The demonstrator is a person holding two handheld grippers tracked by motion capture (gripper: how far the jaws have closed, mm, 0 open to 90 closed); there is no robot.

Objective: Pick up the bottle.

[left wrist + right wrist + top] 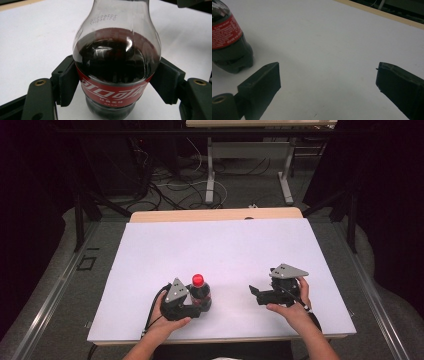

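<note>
A small cola bottle (200, 296) with a red cap and a red label stands upright on the white table cover (225, 245), at the front left. My left gripper (202, 307) is shut on it. In the left gripper view the two black pads (67, 83) press the bottle (116, 57) at label height from both sides. To the right, my right gripper (255, 293) rests low over the cover and points left toward the bottle. It is open, and between its jaws (328, 80) lies bare white cover. The bottle's lower half (227, 47) stands off to its upper left.
The white cover spreads wide behind and between the grippers. A wooden table edge (215, 214) borders it at the far side. Beyond stand metal table legs (210, 180) and loose cables (175, 187) on the floor. Dark frame bars flank the table.
</note>
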